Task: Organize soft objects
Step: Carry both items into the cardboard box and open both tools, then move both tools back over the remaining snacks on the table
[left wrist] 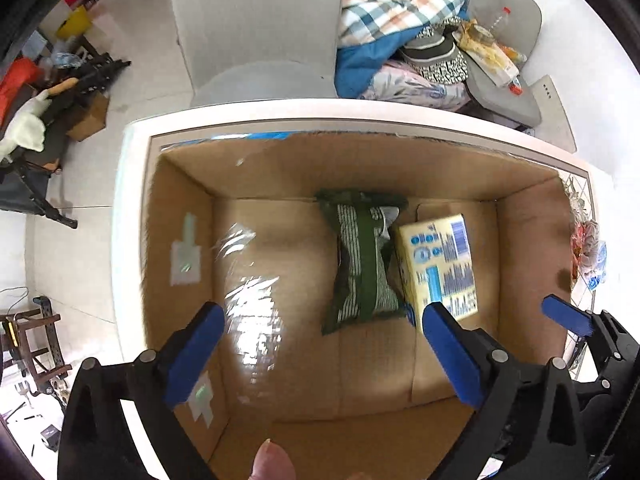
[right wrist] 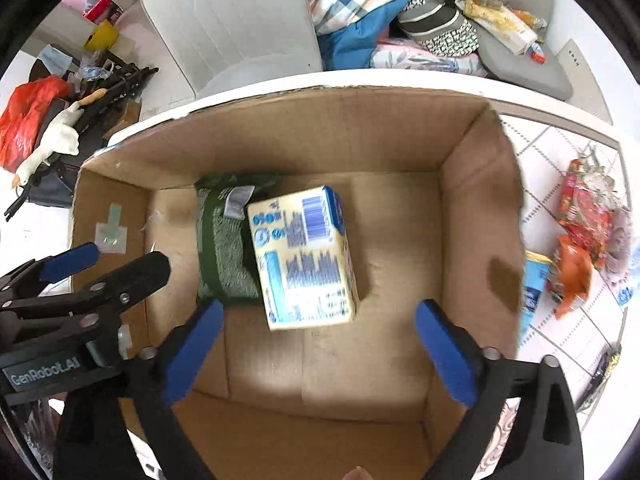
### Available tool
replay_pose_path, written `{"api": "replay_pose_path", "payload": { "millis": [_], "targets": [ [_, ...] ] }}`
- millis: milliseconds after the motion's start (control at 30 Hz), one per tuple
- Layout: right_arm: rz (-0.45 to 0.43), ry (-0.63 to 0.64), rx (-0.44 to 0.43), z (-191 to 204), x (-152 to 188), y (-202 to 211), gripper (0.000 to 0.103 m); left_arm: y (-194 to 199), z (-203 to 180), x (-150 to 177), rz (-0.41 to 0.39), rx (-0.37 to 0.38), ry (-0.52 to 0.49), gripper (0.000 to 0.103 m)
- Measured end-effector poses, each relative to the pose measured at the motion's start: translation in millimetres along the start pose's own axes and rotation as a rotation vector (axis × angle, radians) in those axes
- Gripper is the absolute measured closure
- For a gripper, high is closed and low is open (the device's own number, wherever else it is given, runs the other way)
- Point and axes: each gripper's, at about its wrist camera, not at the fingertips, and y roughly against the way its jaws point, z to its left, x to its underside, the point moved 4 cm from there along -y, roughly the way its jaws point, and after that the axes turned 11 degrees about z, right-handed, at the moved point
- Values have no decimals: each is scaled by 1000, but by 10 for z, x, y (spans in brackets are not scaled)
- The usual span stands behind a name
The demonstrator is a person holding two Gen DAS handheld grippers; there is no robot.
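Note:
An open cardboard box [left wrist: 532,240] [right wrist: 476,208] stands on a white table. On its floor lie a dark green soft pack [left wrist: 362,268] [right wrist: 222,248] and, right of it and leaning on it, a pale yellow soft pack with blue print [left wrist: 442,264] [right wrist: 306,258]. My left gripper [left wrist: 320,322] is open and empty above the box's left half. My right gripper [right wrist: 318,318] is open and empty above the yellow pack. A clear plastic wrap [left wrist: 250,300] glints at the box's left side. Each gripper shows in the other's view.
Red and orange snack bags [right wrist: 584,236] and a blue pack [right wrist: 534,280] lie on the table right of the box. A white chair [left wrist: 256,28] stands behind the table. Blankets and cushions [right wrist: 384,8] are piled beyond. Clutter sits on the floor at left.

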Motion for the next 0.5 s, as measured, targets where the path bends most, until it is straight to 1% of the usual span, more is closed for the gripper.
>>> {"api": "replay_pose_path", "payload": {
  "millis": [33,167,233,267,333,500],
  "targets": [
    [-6,3,6,20,49,28,0,56,4,93,-15,-6,4,1],
    [-28,8,40,12,297,181,0,169,-36,238,-57,-16,11,1],
    [-34,1,44,1,409,243,0,270,-47,375,-84,-17,15,1],
    [-40,4,57,-1,464,277,0,275,-105,348,-89,-24,12,1],
    [-64,10,77,-18,584,382,0,378,-137,485,-111,-45,9,1],
    [-107,35,94,-26,867,654,0,582,-195,764,-149,-52,7,1]
  ]
}}
